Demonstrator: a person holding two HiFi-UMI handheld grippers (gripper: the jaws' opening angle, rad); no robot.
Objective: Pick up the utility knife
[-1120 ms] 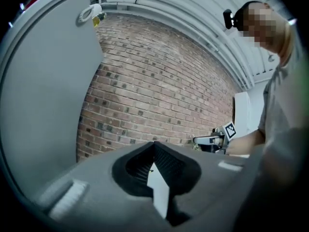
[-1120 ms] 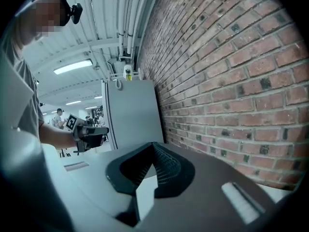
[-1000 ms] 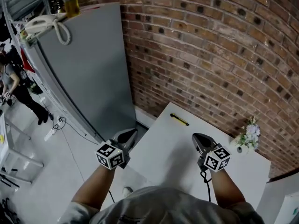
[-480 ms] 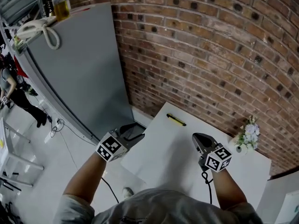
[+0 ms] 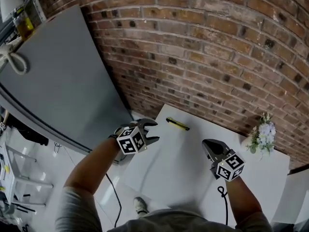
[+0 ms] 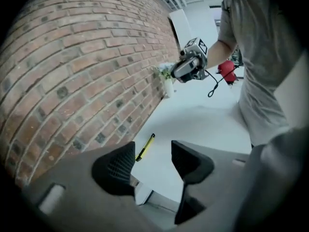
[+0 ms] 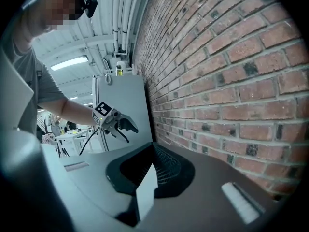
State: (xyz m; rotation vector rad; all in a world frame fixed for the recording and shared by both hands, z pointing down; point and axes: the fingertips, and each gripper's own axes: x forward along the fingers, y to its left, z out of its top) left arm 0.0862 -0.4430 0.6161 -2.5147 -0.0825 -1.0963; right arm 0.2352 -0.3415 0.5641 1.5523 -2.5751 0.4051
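Note:
The utility knife (image 5: 177,124), slim, yellow and black, lies at the far edge of the white table (image 5: 183,168), close to the brick wall. In the left gripper view the knife (image 6: 145,147) shows just beyond the jaws. My left gripper (image 5: 153,131) hovers over the table's left corner, short of the knife. Its jaws are opening, and the gap of the left gripper (image 6: 153,153) holds nothing. My right gripper (image 5: 208,143) hangs over the table's right half, pads together, holding nothing. In its own view the right gripper (image 7: 154,151) points along the wall.
A small vase of white flowers (image 5: 262,137) stands at the table's far right against the brick wall (image 5: 217,57). A tall grey cabinet (image 5: 58,95) rises left of the table. Below the table's left edge lies pale floor (image 5: 29,178) with a metal rack.
My left gripper has swung right and forward from beside the table to over its left corner, rolled, and gone from shut to wide apart. The right gripper has shifted slightly.

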